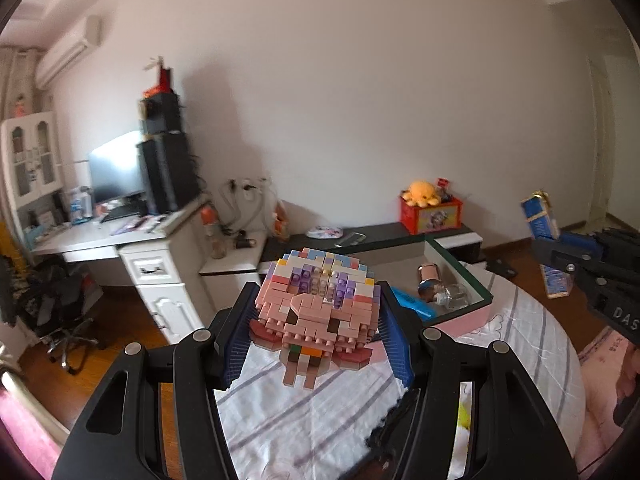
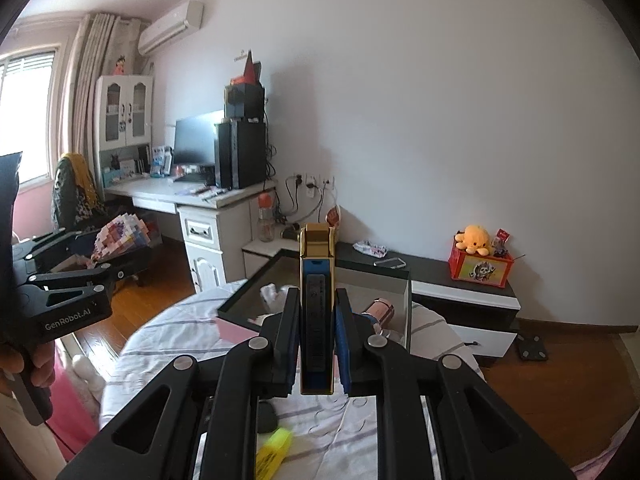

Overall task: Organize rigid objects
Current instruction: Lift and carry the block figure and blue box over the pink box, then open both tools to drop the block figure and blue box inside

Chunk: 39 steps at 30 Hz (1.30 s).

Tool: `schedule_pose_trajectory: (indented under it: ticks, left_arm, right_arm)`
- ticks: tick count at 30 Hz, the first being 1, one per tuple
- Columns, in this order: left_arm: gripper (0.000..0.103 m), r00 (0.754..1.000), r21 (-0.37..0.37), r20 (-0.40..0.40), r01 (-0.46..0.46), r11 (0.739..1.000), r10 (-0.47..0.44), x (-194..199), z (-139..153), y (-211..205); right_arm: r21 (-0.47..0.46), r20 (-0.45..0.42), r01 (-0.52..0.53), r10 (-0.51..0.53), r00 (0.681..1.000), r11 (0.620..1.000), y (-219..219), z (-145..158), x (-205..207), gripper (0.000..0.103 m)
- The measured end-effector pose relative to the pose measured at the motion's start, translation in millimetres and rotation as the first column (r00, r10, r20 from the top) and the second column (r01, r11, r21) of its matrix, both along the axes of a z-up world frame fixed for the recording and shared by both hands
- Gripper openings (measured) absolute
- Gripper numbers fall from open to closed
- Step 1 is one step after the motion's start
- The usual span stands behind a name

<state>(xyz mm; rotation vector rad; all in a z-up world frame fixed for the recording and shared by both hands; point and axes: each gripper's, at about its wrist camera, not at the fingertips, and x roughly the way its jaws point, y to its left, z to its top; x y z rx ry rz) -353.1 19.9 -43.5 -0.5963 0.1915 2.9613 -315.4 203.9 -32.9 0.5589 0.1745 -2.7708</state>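
Left tongs (image 1: 316, 320) clamp a pink brick figure (image 1: 316, 308), right tongs (image 2: 318, 340) clamp a blue-and-gold box (image 2: 316, 312), both above the striped tabletop (image 1: 320, 420).

L tool (image 1: 316, 320) grips brick figure (image 1: 316, 308) above bed (image 1: 320, 412).

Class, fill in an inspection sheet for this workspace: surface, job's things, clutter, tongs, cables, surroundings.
Surface: striped sheet on a bed.
Job's things: brick figure and blue box both held up; open tray holds a bottle.
Clutter: yellow marker on the sheet.
Tongs: left tongs shut on the brick figure; right tongs shut on the blue box.
Cables: plugged into wall sockets.
Surroundings: desk, monitor, low shelf.
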Motion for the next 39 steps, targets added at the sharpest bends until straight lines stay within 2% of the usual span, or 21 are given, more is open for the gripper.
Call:
schedule_pose_trajectory:
  ticks: [3, 6, 13, 21, 26, 27, 28, 29, 30, 35, 39]
  left_arm:
    - [0.058, 0.998, 0.027, 0.055, 0.022, 0.999, -0.024, -34.1, -11.7, 3.2]
    - [0.058, 0.993, 0.016, 0.113, 0.018, 1.0, -0.019, -71.3, -28.8, 9.5]
    - [0.058, 0.975, -0.004, 0.22, 0.038, 0.999, -0.036, -131.0, -64.5, 25.3]
    - [0.058, 0.951, -0.03, 0.307, 0.042, 0.999, -0.031, -167.0, -102.7, 41.6]
    - [0.061, 0.947, -0.028, 0.32, 0.039, 0.999, -0.028, -165.4, -111.1, 42.5]
    - [0.065, 0.948, -0.026, 0.317, 0.04, 0.999, -0.03, -164.2, -110.4, 40.9]
    - [0.074, 0.949, -0.02, 0.313, 0.041, 0.999, -0.033, -162.1, -108.9, 40.1]
    - [0.08, 0.952, -0.016, 0.304, 0.037, 0.999, -0.03, -159.4, -106.2, 37.3]
    - [0.082, 0.956, -0.016, 0.294, 0.03, 0.999, -0.024, -155.2, -103.0, 35.7]
    - [0.09, 0.967, -0.003, 0.255, 0.012, 1.0, -0.011, -125.2, -82.8, 21.7]
    - [0.103, 0.982, 0.026, 0.186, -0.029, 0.999, 0.024, -88.5, -58.6, 4.5]
  right_arm:
    - [0.012, 0.037, -0.001, 0.0, 0.999, 1.0, -1.6, -11.8, -31.8, 0.016]
    - [0.026, 0.082, -0.004, 0.001, 0.997, 1.0, -4.8, -27.1, -61.1, 0.016]
    - [0.062, 0.199, -0.027, 0.014, 0.98, 0.998, -17.6, -70.6, -126.7, 0.016]
    - [0.122, 0.259, -0.042, 0.009, 0.966, 0.992, -29.1, -105.2, -157.9, 0.016]
    - [0.111, 0.266, -0.043, 0.012, 0.964, 0.993, -27.7, -112.7, -158.2, 0.016]
    - [0.108, 0.262, -0.041, 0.012, 0.965, 0.993, -26.4, -112.1, -155.5, 0.018]
    - [0.102, 0.261, -0.041, 0.013, 0.965, 0.994, -25.7, -110.9, -154.3, 0.021]
    - [0.096, 0.258, -0.041, 0.015, 0.966, 0.995, -26.6, -109.4, -154.1, 0.031]
    - [0.091, 0.251, -0.034, 0.011, 0.968, 0.995, -25.1, -106.7, -151.1, 0.04]
    - [0.059, 0.214, -0.009, -0.004, 0.977, 0.998, -20.6, -86.1, -131.5, 0.05]
    - [0.036, 0.154, 0.013, -0.019, 0.988, 0.999, -18.4, -60.1, -96.4, 0.072]
